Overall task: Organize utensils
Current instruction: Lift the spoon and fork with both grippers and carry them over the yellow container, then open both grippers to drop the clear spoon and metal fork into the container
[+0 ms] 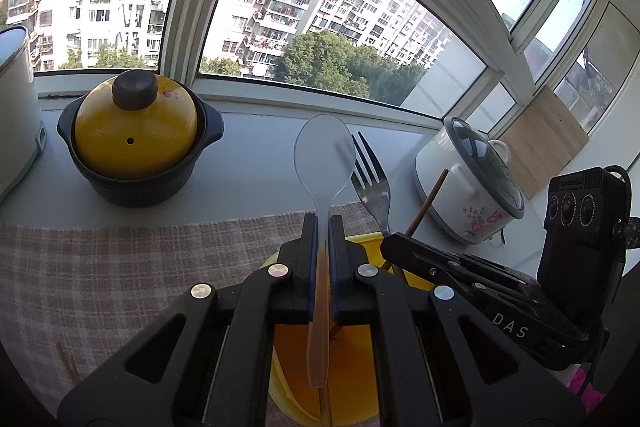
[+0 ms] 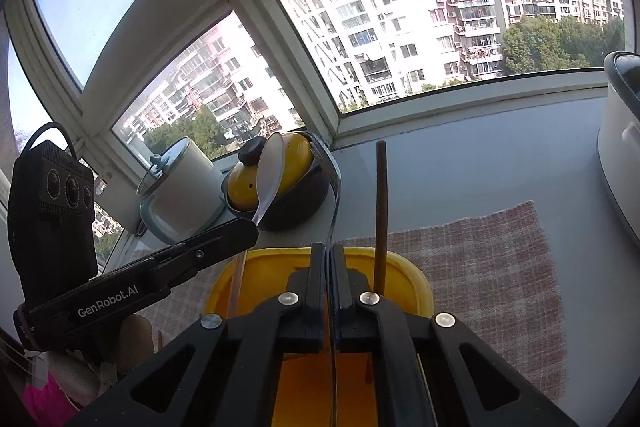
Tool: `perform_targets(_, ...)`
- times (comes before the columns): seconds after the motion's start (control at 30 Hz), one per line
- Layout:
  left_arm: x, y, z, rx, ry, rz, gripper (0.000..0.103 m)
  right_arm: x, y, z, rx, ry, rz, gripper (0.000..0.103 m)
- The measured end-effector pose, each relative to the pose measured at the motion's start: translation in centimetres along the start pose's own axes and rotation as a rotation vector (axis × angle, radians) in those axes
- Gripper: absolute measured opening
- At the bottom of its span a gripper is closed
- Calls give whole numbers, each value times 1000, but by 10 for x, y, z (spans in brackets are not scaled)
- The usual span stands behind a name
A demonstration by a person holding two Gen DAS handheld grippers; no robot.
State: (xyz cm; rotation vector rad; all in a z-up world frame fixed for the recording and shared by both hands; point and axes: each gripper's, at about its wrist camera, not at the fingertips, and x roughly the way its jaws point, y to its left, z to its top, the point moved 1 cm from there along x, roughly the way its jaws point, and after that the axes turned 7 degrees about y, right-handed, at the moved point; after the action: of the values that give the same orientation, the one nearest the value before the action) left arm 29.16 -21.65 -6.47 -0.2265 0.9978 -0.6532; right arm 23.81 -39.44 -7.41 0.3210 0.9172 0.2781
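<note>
Left wrist view: left gripper [image 1: 323,223] clenched on the translucent spoon [image 1: 325,151], bowl toward 12 o'clock, handle down over the yellow container [image 1: 362,379]. At 2 o'clock, right gripper [image 1: 390,241] clamps the metal fork [image 1: 370,179] — tines up. Right wrist view: fork handle [image 2: 333,219] edge-on between closed fingers; brown chopstick [image 2: 381,211] stands in the container at 1 o'clock — checked cloth [image 2: 480,267] underneath.

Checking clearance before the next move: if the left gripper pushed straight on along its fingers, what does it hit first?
Probably the checked cloth, just past the yellow container. The left gripper tilts downward, shut on the clear spoon; depth is unclear.
</note>
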Motion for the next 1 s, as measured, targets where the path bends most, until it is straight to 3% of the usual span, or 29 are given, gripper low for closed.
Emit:
perform_targets(0.6,-1,-8,-16,70,51,31,3,4,0,-5,-10,34,-25,1)
perform_targets(0.77,-8,-8,-19,62,52,37,3,-3,4,-6,-23,29,-31,14)
perform_targets(0.83,-11,-8,-21,60,51,43,3,-6,5,-6,-24,21,-34,15)
perform_targets(0.9,-15,-6,-24,59,47,43,5,-11,6,-7,-27,9,-36,24)
perform_targets(1.0,-18,-3,-28,50,46,55,6,-17,7,-8,-28,-5,-40,25)
